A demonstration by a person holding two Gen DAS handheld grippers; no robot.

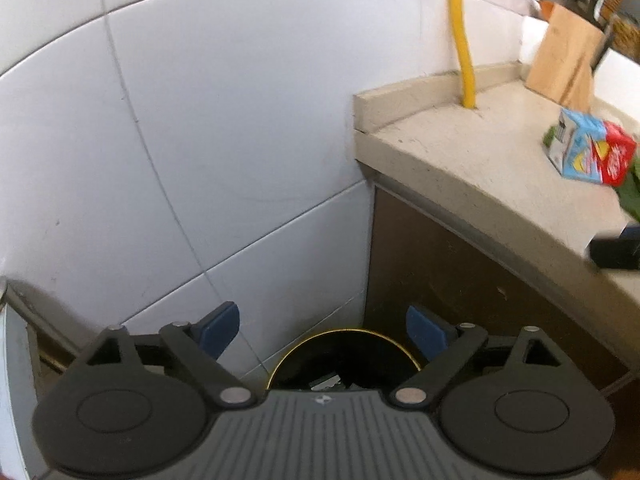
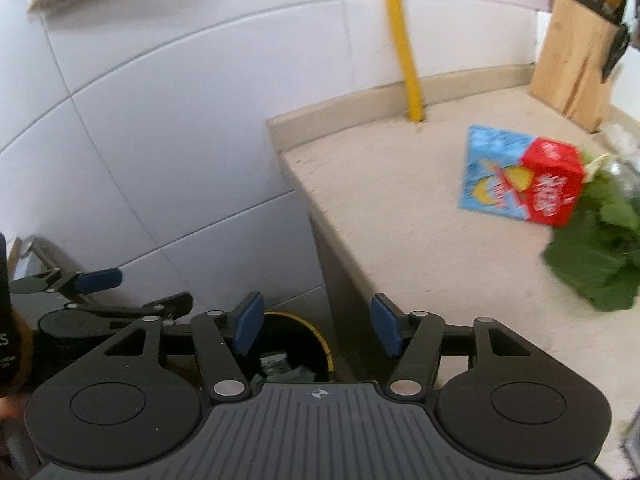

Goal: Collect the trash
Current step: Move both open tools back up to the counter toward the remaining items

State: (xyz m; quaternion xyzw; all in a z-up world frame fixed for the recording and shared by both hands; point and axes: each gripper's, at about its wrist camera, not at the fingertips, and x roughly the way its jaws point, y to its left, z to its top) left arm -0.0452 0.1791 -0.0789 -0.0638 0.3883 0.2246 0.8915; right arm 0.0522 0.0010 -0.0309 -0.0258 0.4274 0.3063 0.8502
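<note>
A black bin with a yellow rim (image 1: 344, 356) stands on the floor in the corner between the tiled wall and the counter, with some trash inside; it also shows in the right wrist view (image 2: 304, 352). My left gripper (image 1: 322, 330) is open and empty above the bin. My right gripper (image 2: 316, 330) is open and empty, over the bin's edge beside the counter. A blue and red carton (image 2: 520, 184) lies on the beige counter (image 2: 400, 208); it also shows in the left wrist view (image 1: 592, 152). Green leaves (image 2: 596, 256) lie next to the carton.
A yellow pipe (image 2: 404, 40) runs down the wall to the counter's back edge. A wooden knife block (image 2: 576, 56) stands at the counter's far right. The left gripper (image 2: 100, 280) shows at the left of the right wrist view. A brown cabinet side (image 1: 460, 300) stands beside the bin.
</note>
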